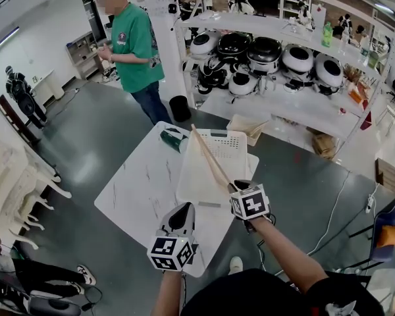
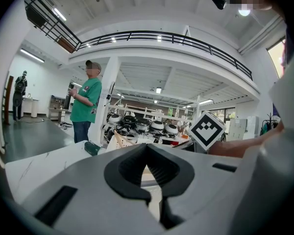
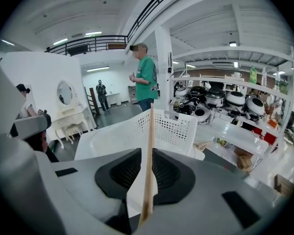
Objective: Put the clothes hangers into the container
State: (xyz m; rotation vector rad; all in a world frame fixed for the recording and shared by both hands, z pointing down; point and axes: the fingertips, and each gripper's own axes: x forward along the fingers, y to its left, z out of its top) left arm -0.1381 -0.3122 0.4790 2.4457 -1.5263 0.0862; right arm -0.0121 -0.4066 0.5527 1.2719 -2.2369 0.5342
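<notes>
The right gripper [image 1: 234,187] is clamped on a slim light-wood clothes hanger [image 1: 210,157], which slants up over the white perforated plastic basket [image 1: 232,145]. The left gripper [image 1: 183,210], with its jaws together on nothing, hovers just beside the basket's near left corner above the white marbled table [image 1: 135,183].

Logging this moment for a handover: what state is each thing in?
right gripper: shut on the wooden hanger, which slants over the basket.
left gripper: shut, nothing between its jaws.
white perforated basket: upright on the table, top open.
dark green object: lying on the table beside the basket.
</notes>
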